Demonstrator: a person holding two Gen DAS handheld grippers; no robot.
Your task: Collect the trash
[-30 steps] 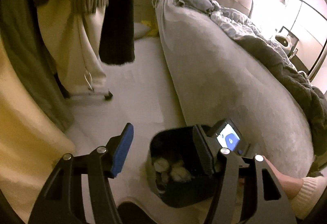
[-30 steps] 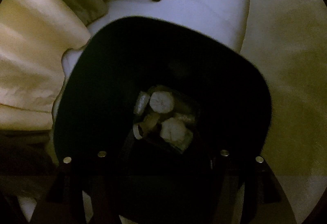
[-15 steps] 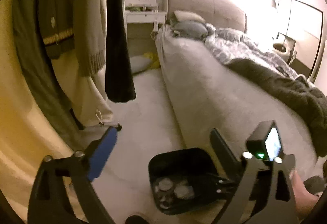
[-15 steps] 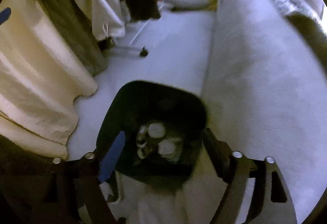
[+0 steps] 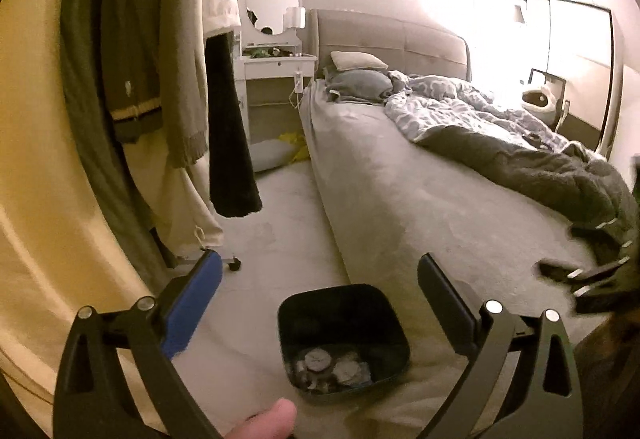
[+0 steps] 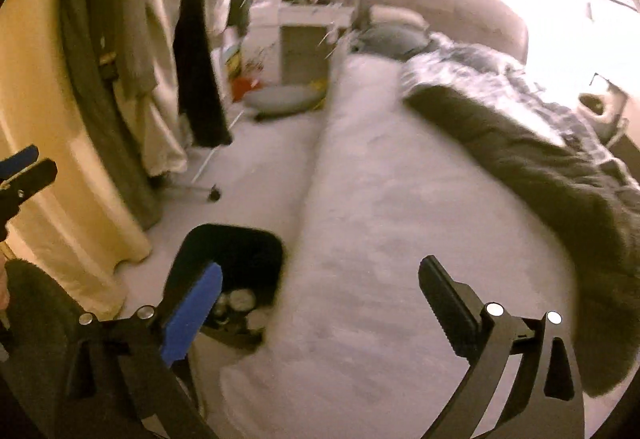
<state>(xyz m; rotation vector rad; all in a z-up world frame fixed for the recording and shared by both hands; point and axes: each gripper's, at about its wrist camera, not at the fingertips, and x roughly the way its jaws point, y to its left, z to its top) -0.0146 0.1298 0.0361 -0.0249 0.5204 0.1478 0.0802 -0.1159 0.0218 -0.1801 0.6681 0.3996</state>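
Note:
A black trash bin (image 5: 343,335) stands on the pale floor beside the bed, with crumpled trash (image 5: 332,369) at its bottom. It also shows in the right wrist view (image 6: 230,271), partly behind a blue pad. My left gripper (image 5: 318,303) is open and empty, held well above the bin. My right gripper (image 6: 320,303) is open and empty, raised above the bed edge to the right of the bin. The left gripper shows at the left edge of the right wrist view (image 6: 20,175), and the right gripper blurred at the right of the left wrist view (image 5: 592,275).
A large bed (image 5: 420,199) with a grey sheet and a rumpled dark blanket (image 5: 540,163) fills the right. Clothes (image 5: 160,79) hang on a wheeled rack at the left. A white vanity with a round mirror (image 5: 272,5) stands at the back. A cushion (image 6: 280,99) lies on the floor.
Both grippers have risen and tilted up away from the bin. The bin looks smaller and lower, and the right view has shifted right over the bed.

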